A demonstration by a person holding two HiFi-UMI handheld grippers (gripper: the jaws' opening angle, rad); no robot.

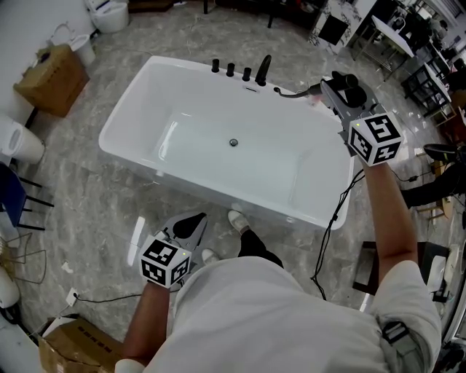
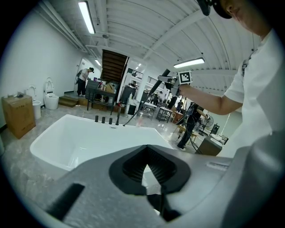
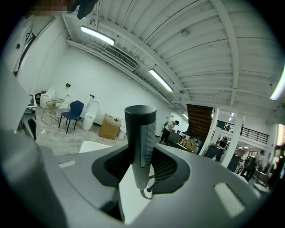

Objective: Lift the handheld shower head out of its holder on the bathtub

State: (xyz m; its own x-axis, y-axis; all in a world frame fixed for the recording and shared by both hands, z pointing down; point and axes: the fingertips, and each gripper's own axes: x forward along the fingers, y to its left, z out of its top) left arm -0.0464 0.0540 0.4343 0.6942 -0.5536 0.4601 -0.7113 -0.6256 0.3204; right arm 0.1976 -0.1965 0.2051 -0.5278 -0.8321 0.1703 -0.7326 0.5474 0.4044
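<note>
My right gripper (image 1: 336, 93) is raised over the far right corner of the white bathtub (image 1: 218, 193) and is shut on the handheld shower head (image 3: 140, 142). In the right gripper view the head is a dark grey cylinder standing upright between the jaws. Its black hose (image 1: 291, 92) runs from the gripper back toward the tub's far rim, beside the black spout (image 1: 262, 71). The left gripper view shows the raised shower head (image 2: 163, 79) well above the tub. My left gripper (image 1: 191, 224) hangs low on the near side of the tub, shut and holding nothing.
Three black knobs (image 1: 230, 69) stand on the far rim left of the spout. A cardboard box (image 1: 51, 79) and a toilet (image 1: 109, 13) are at the far left, a blue chair (image 1: 11, 197) at the left edge. A black cable (image 1: 331, 218) trails over the floor at the right.
</note>
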